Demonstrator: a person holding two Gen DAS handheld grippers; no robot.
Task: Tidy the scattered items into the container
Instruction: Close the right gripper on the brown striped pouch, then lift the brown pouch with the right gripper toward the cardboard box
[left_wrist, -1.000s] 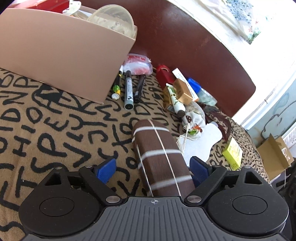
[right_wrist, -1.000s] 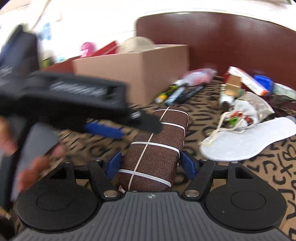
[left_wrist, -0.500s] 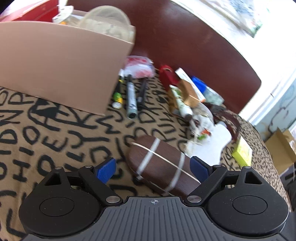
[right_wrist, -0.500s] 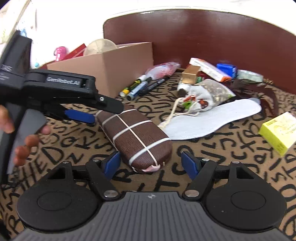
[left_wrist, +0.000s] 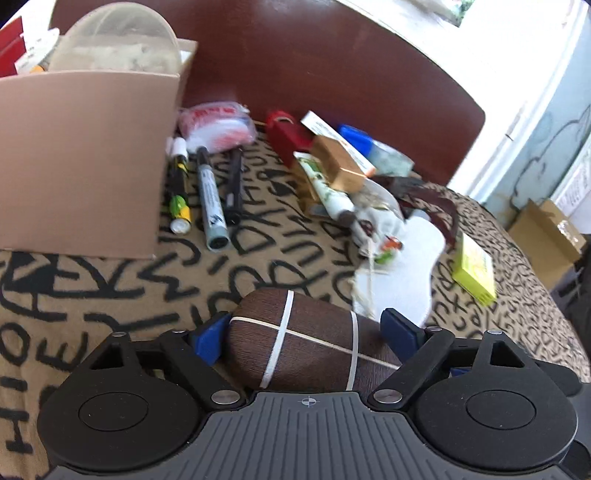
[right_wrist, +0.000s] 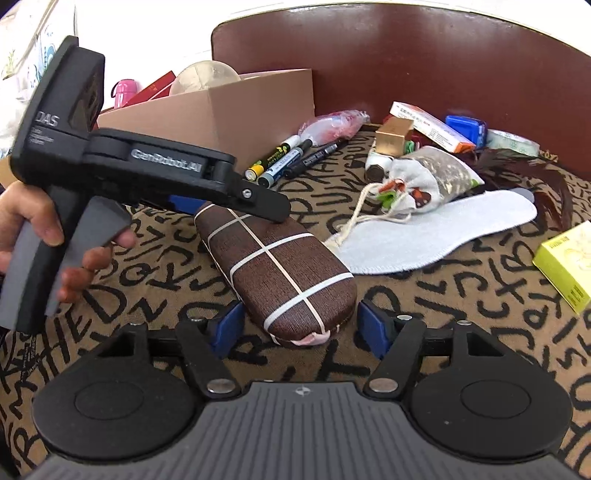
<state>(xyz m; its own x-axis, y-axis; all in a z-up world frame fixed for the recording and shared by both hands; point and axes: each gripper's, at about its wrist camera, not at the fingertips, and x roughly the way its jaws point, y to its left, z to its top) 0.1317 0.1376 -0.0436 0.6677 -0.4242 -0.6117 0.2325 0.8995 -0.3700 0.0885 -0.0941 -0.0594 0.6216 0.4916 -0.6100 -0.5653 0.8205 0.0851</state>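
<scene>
A brown case with white lines (left_wrist: 306, 339) (right_wrist: 273, 269) lies on the patterned cover. My left gripper (left_wrist: 308, 334) is open and straddles it crosswise, its left pad touching one end; the same gripper shows in the right wrist view (right_wrist: 229, 201) over the case's far end. My right gripper (right_wrist: 301, 326) is open around the case's near end, with gaps on both sides. The cardboard box (left_wrist: 81, 155) (right_wrist: 236, 110) stands behind at the left, holding a clear lid and other things.
Markers (left_wrist: 212, 199), a red-white packet (left_wrist: 218, 123), small boxes (left_wrist: 343, 162), a drawstring pouch (right_wrist: 424, 181), a white insole (right_wrist: 443, 236) and a yellow box (left_wrist: 474, 269) lie scattered by the dark headboard (left_wrist: 332, 62).
The case has turned from lengthwise to crosswise in the left wrist view. The left gripper swung round it. The right gripper backed toward the case's end. Both stayed open.
</scene>
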